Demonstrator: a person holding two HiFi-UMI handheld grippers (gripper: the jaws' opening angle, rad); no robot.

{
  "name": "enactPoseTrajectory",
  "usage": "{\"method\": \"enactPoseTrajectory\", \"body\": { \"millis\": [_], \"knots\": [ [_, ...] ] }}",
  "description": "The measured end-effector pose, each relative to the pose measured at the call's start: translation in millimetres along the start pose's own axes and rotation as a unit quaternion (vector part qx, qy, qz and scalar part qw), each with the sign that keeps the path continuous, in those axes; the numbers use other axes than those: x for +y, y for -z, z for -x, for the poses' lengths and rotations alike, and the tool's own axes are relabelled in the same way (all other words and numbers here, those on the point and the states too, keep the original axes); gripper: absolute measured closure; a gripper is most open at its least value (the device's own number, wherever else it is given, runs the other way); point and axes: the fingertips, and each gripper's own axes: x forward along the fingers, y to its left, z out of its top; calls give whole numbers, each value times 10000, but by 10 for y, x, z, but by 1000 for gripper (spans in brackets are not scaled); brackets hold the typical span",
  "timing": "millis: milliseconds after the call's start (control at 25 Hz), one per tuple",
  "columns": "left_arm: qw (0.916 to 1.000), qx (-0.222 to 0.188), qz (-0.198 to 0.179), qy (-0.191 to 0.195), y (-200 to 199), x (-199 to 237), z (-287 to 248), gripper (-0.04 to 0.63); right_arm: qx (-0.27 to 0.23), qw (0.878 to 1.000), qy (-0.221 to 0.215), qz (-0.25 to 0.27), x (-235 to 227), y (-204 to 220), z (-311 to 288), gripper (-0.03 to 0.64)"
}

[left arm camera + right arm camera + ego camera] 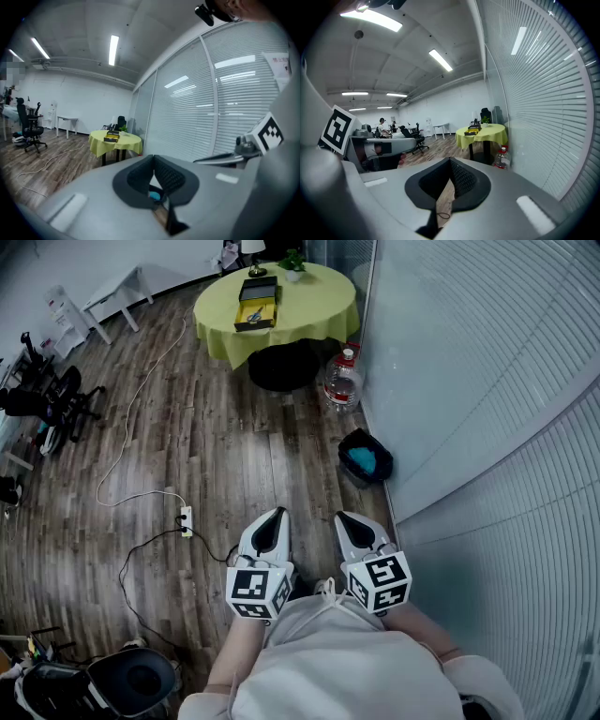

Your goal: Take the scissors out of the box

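Observation:
An open black and yellow box point(257, 304) lies on a round table with a yellow cloth point(309, 306), far across the room. Something blue shows inside it, likely the scissors point(253, 316), too small to be sure. The box point(112, 136) shows small in the left gripper view, and the box point(473, 131) is just as distant in the right gripper view. My left gripper point(274, 515) and right gripper point(346, 518) are held side by side close to my body, pointing toward the table. The left gripper point(153, 159) and the right gripper point(450, 162) are both shut and empty.
A glass wall with blinds point(469, 381) runs along the right. A water jug point(343, 381) stands by the table and a black bin with a blue bag point(366, 457) sits near the wall. A power strip point(186, 519) with cables lies on the wood floor. Office chairs point(52, 404) stand at left.

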Motion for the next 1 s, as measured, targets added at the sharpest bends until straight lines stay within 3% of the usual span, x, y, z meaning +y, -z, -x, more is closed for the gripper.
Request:
{"method": "enactPoseTrajectory", "body": {
  "millis": [640, 840, 1000],
  "knots": [
    [9997, 193, 34, -123, 92, 162, -120, 589, 174, 9993, -8, -337, -108, 116, -216, 618],
    [9990, 386, 160, -187, 265, 459, -262, 591, 320, 9985, 28, -446, -133, 198, -487, 619],
    [9984, 422, 337, -140, 171, 787, -578, 590, 460, 9978, 109, -470, -208, 88, -854, 620]
  ]
}}
